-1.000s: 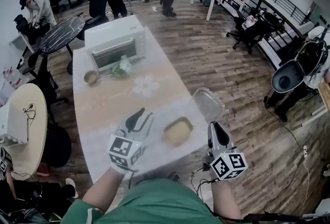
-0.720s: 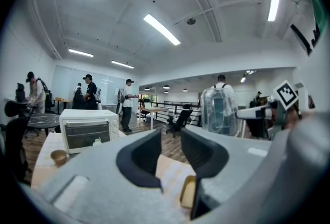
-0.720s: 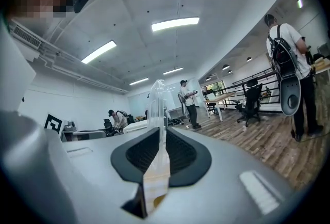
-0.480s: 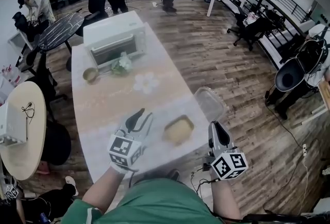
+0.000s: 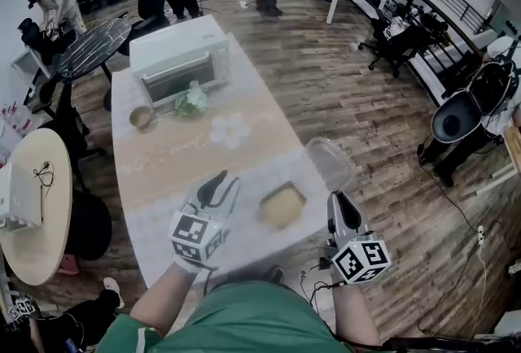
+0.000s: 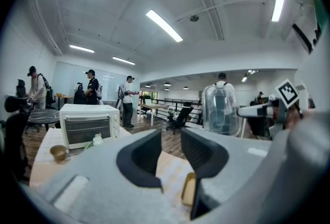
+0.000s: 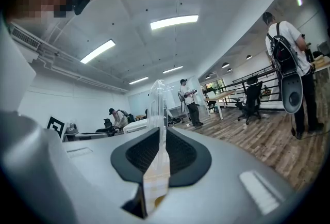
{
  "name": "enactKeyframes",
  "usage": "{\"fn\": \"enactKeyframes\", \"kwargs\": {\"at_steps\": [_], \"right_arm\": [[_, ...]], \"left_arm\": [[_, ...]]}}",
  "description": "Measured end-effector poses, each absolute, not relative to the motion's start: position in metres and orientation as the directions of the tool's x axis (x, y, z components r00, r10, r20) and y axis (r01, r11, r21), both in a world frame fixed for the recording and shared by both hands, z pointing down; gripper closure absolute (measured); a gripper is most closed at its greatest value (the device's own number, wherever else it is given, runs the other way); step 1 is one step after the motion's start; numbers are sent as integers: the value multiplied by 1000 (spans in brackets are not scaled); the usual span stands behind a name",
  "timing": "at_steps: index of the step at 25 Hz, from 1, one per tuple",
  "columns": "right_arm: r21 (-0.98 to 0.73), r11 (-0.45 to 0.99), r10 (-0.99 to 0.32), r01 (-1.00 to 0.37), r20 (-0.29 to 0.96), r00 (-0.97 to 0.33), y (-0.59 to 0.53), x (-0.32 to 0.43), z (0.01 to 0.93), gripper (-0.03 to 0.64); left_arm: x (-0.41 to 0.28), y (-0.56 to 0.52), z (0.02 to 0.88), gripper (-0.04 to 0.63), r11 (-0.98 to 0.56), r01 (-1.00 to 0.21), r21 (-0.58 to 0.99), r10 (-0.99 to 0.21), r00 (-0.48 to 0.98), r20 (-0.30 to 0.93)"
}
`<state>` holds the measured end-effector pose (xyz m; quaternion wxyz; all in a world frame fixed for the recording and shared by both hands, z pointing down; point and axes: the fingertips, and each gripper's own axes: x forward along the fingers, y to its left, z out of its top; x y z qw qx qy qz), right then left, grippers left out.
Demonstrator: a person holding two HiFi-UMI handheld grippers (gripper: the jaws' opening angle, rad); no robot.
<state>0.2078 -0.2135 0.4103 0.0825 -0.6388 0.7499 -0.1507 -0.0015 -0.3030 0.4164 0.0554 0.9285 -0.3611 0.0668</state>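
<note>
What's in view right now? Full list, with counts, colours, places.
table: 1, white patterned cover, centre
toaster oven: 1, white, table's far end
small bowl: 1, brown, in front of the oven, left side
greens: 1 bunch, green and white, right of the bowl
flower-shaped piece: 1, white, mid-table
container: 1, tan, near end, between the tongs
lid: 1, clear, at the table's right edge, gripped
left tongs: grey, black pads, jaws apart, empty
right tongs: grey, shut on the lid
</note>
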Motion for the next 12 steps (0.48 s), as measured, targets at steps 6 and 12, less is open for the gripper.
{"fn": "enactKeyframes", "kwargs": {"at_steps": [6,12], "right_arm": [[-335,135,-983,-932,73,-168,-216,207,411,578],[-344,128,-982,-930,85,-167,-218,208,415,578]], "left_arm": [[-3,-307,419,479,-732,-679,60,-662,729,173],[-1,-307,423,479,-733,-677,66,-658,730,182]]}}
